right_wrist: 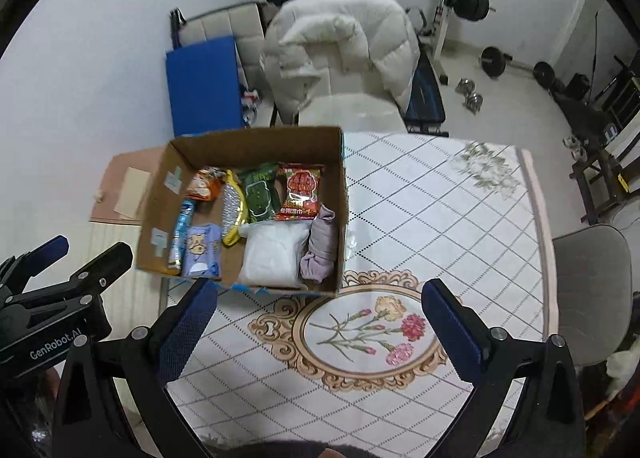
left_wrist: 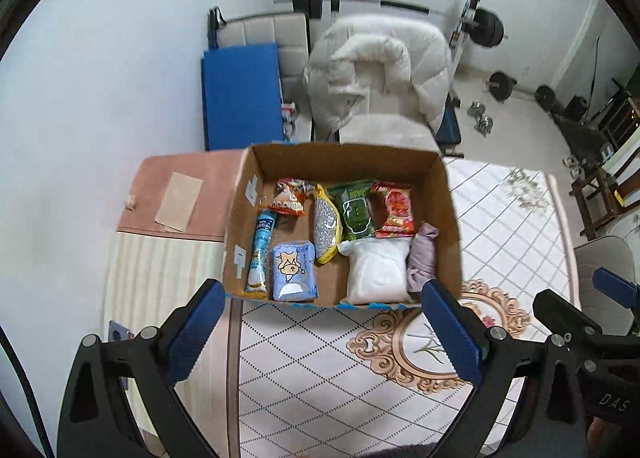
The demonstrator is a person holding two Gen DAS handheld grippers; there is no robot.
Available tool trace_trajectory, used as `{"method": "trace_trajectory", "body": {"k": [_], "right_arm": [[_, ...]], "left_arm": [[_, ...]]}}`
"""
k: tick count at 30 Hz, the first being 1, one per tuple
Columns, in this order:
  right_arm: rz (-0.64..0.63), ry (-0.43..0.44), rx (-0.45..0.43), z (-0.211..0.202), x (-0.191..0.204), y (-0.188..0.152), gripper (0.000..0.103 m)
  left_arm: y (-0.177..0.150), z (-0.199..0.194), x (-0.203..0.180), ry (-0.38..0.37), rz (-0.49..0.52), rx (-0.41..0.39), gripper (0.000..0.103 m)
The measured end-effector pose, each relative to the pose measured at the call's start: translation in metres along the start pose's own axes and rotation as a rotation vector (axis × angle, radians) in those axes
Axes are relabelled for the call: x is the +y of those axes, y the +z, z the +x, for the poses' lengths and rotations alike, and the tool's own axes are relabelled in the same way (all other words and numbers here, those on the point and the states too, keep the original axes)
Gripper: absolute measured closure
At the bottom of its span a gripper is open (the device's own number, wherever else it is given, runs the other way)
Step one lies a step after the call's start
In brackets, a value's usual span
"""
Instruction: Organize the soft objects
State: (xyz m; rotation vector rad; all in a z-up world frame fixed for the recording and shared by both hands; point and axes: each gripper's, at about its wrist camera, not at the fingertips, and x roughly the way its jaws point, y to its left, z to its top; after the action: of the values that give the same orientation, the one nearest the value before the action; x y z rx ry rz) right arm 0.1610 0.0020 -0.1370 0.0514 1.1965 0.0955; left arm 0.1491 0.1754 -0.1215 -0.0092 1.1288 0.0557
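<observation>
A cardboard box (left_wrist: 450, 214) (right_wrist: 342, 194) stands on the table and holds several soft packs: a white bag (left_wrist: 376, 272) (right_wrist: 274, 258), a lilac cloth (left_wrist: 422, 258) (right_wrist: 322, 248), a red pack (left_wrist: 396, 208) (right_wrist: 302, 190), a green pack (left_wrist: 354, 210) (right_wrist: 260, 194), a yellow-edged scrubber (left_wrist: 328, 226) (right_wrist: 232, 204), an orange snack bag (left_wrist: 290, 198) (right_wrist: 204, 184), a blue tube (left_wrist: 261, 250) (right_wrist: 180, 234) and a light-blue pack (left_wrist: 294, 270) (right_wrist: 200, 252). My left gripper (left_wrist: 324, 322) is open and empty, just in front of the box. My right gripper (right_wrist: 320, 322) is open and empty above the tablecloth.
The table has a patterned cloth (right_wrist: 440, 218) with a flower medallion (right_wrist: 368, 334). A pink cabinet top (left_wrist: 180, 190) lies left of the box. A chair with a white puffy coat (left_wrist: 376, 66) and a barbell rack stand behind. A grey chair (right_wrist: 588, 290) is at the right.
</observation>
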Motion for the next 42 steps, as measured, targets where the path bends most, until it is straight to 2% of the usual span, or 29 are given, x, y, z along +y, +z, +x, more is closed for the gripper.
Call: {"method": "trace_trajectory", "body": {"k": [10, 18, 29, 42], "right_arm": [[-0.018, -0.001, -0.148, -0.105, -0.005, -0.038, 0.000], [-0.041, 0.006, -0.222, -0.153, 0.002, -0.056, 0.000], [-0.047, -0.026, -0.251, -0.163, 0.009, -0.061, 0.000], [-0.043, -0.053, -0.270, -0.164, 0.013, -0.052, 0.000]], "left_arm": [[-0.032, -0.088, -0.003, -0.008, -0.007, -0.106, 0.002], [-0.044, -0.126, 0.000, -0.022, -0.026, -0.156, 0.002], [-0.046, -0.139, 0.001, 0.035, -0.015, -0.225, 0.000], [-0.043, -0.138, 0.007, 0.024, -0.037, -0.227, 0.000]]}}
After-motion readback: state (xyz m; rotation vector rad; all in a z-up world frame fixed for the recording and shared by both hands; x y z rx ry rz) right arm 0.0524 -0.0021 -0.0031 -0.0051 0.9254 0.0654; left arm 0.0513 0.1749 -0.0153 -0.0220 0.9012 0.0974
